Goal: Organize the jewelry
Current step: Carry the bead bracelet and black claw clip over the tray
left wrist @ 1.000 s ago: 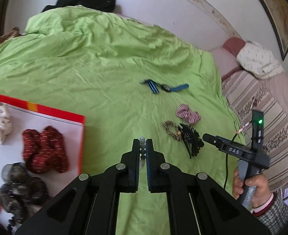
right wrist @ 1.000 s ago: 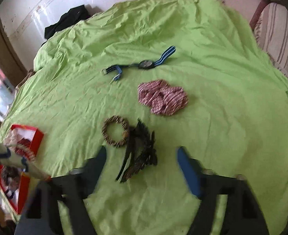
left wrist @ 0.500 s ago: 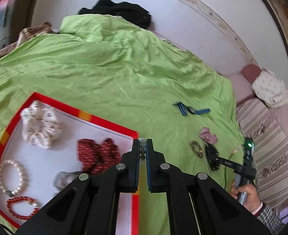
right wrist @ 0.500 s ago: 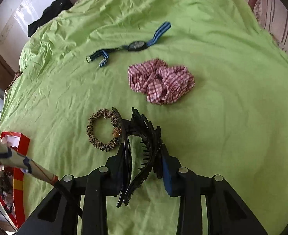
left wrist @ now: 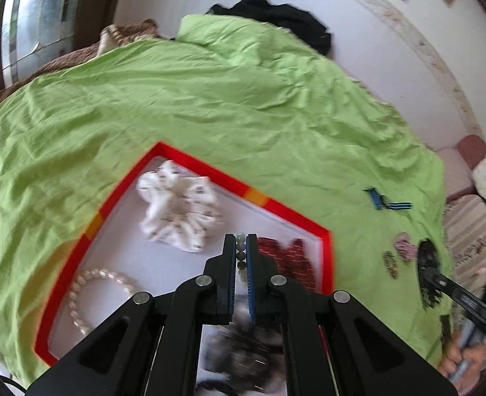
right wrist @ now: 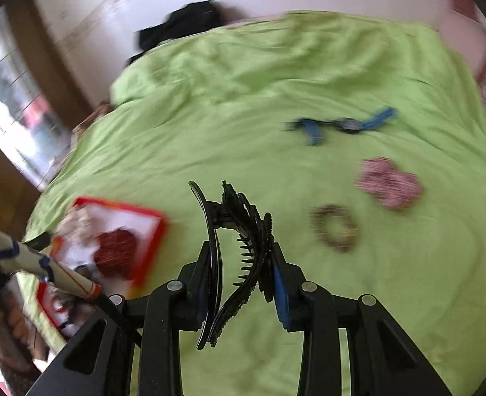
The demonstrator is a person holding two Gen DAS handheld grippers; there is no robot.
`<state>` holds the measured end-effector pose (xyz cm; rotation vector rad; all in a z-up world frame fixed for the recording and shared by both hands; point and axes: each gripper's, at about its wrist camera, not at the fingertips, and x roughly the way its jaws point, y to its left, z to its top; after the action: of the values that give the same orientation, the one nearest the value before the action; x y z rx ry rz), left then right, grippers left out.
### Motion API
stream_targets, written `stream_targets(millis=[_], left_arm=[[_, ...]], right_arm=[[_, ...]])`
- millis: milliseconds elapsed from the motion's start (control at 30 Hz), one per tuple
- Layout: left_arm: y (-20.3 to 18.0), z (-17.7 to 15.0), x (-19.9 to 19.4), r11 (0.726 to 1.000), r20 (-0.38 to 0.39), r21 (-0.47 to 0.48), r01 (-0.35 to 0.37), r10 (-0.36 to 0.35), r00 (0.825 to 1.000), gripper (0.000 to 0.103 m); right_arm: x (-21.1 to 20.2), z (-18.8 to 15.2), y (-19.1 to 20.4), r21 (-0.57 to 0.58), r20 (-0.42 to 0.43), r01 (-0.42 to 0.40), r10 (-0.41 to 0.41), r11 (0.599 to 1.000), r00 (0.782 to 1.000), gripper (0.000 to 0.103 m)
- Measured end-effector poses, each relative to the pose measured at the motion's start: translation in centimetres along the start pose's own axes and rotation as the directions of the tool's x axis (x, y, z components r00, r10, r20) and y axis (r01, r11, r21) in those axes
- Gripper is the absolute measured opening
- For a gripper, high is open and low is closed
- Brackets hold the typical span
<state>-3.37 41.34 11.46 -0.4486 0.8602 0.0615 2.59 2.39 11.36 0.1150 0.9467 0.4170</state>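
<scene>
Green bedspread (right wrist: 210, 125): three scrunchies (left wrist: 180, 211), one watch (right wrist: 345, 124).

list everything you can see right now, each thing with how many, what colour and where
bed cover: one, lime green, under everything
tray: one, red rim, white floor, on the cover
scrunchies in tray: one white, one dark red
pearl bracelet: one, white, in tray
watch: one, blue strap, on the cover
checked scrunchie: one, pink, near the watch
leopard hair tie: one, brown, beside it
dark clothing: one heap, black, far edge by the wall
hair claw: one, black, between the right fingers
bead bracelet: one, grey-green beads, between the left fingers
left gripper: shut on the beads
right gripper: shut on the claw
</scene>
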Motion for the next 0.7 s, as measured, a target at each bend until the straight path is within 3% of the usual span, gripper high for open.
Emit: stream_targets(millis=[133,333,567,700], left_arm=[[2.6,0.1,1.7,0.993,-0.056,-0.06,-0.101,0.098,0.994,0.005],[5.3,-0.2,2.4,0.981,-0.132,-0.144,-0.132,0.113,0.985,0.005],[5.9,-0.7,2.4,0.967,-0.182,-0.142,-0.213,0.186,0.966,0.005],[5.9,-0.4,1.5,0.972,-0.166,-0.157,-0.174,0.148,0.975,0.005]], right_arm=[[2.1,0.3,6.0,-0.048,-0.042,-0.078,0.076,0.996,0.996,0.035],[6.4,0.7,15.4,-0.154,-0.105,-0.157,0.142,0.975,0.984,0.035],[12.2,0.7,21.4,-0.228,-0.171,-0.17,0.133,0.959,0.976,0.035],[14.8,0.5,22.8,-0.254,-0.196,-0.16,0.111,0.954,0.974,0.035]])
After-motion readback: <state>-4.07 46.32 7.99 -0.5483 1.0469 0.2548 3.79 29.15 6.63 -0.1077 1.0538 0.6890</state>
